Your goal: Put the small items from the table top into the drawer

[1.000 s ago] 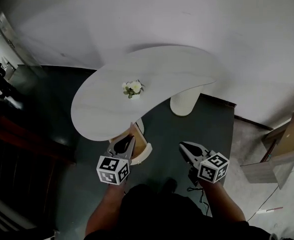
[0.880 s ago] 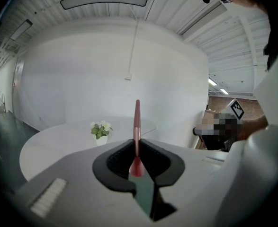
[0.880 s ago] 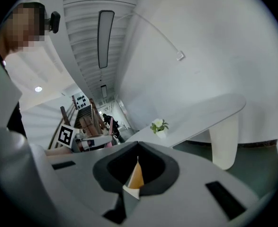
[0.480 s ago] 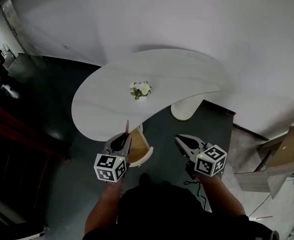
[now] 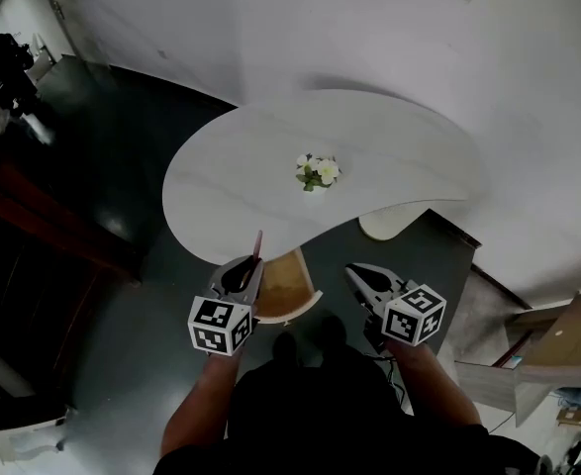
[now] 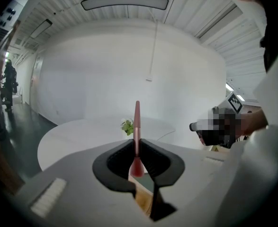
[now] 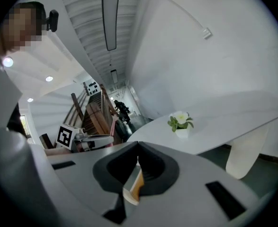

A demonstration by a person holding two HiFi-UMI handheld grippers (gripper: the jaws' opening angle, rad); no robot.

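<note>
The white curved table (image 5: 250, 166) carries only a small pot of white flowers (image 5: 317, 171). Under its near edge an open drawer (image 5: 288, 287) shows its wooden inside. My left gripper (image 5: 248, 267) hangs at the drawer's left edge, shut on a thin pink pen (image 5: 258, 244) that sticks out forward and up. In the left gripper view the pen (image 6: 137, 122) is pinched between the pads of the left gripper (image 6: 137, 144), with the flower pot (image 6: 127, 126) behind it. To the drawer's right, my right gripper (image 5: 361, 277) is shut with nothing in it; its pads (image 7: 143, 156) meet.
A thick white table leg (image 5: 386, 225) stands behind the drawer. Wooden boards (image 5: 552, 330) lie on the floor at the right. Dark wooden stairs (image 5: 33, 226) run along the left, with a person (image 5: 6, 55) far off.
The head view has swung, so the table and flower pot sit more to the right and closer. Both grippers keep their stance, and the pen stays in the left one.
</note>
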